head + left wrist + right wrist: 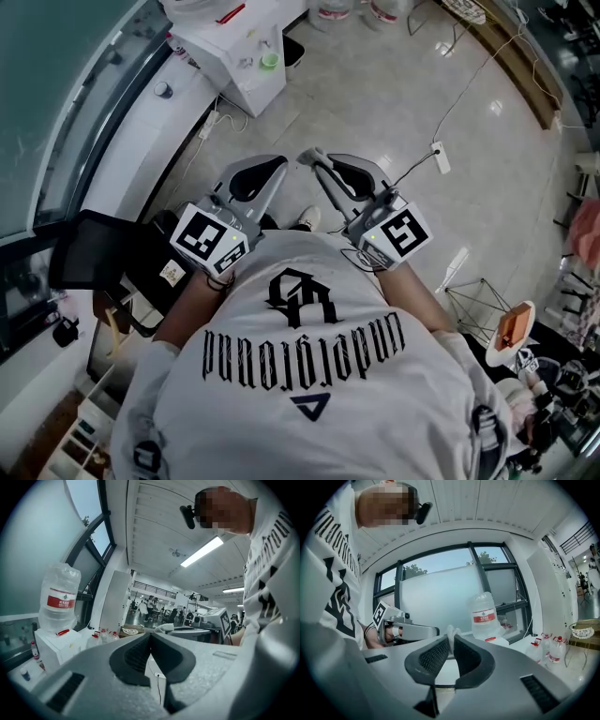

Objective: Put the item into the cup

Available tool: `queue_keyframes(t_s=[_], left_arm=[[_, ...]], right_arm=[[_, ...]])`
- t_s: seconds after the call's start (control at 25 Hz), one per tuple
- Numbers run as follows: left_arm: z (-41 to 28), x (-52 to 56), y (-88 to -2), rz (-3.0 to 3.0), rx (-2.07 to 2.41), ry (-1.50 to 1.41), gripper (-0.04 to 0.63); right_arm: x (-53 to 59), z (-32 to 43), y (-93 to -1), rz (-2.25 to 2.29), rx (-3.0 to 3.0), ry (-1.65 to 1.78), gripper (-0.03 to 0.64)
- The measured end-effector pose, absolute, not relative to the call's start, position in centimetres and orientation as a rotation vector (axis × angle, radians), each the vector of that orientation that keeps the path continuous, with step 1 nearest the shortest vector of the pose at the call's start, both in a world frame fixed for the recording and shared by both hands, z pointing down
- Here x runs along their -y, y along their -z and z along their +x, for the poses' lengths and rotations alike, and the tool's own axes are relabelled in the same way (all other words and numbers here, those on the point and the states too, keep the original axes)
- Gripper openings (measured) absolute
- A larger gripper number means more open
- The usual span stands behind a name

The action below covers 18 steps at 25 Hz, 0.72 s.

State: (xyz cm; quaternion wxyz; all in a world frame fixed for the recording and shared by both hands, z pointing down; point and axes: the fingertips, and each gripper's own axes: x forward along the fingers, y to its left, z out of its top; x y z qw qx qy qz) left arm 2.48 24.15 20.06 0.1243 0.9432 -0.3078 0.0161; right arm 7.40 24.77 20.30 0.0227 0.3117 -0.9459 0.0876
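Both tools are being held side by side in front of the person's white shirt (300,375), above the pale floor (394,103). The left gripper (150,634) is being pressed fully together, with nothing between its jaws. The right gripper (451,641) is being closed on a small white item (451,631), which is being pinched at the very tips. A large water bottle (483,616) is being carried by a white cabinet (239,47) near the window, well apart from both.

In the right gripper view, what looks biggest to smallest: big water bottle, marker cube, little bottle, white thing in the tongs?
1. big water bottle
2. little bottle and marker cube: about alike, cube nearer the camera
3. white thing, partly hidden
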Motion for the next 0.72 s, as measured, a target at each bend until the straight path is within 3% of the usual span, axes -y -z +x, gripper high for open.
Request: queue_keyframes(t_s=[0.72], left_arm=[[-3.7, -13.3, -19.4, 2.792, 0.745, 0.009, 0.015]], right_arm=[[-14.6, 1.3, -19.8, 1.111, 2.859, -0.254, 0.04]])
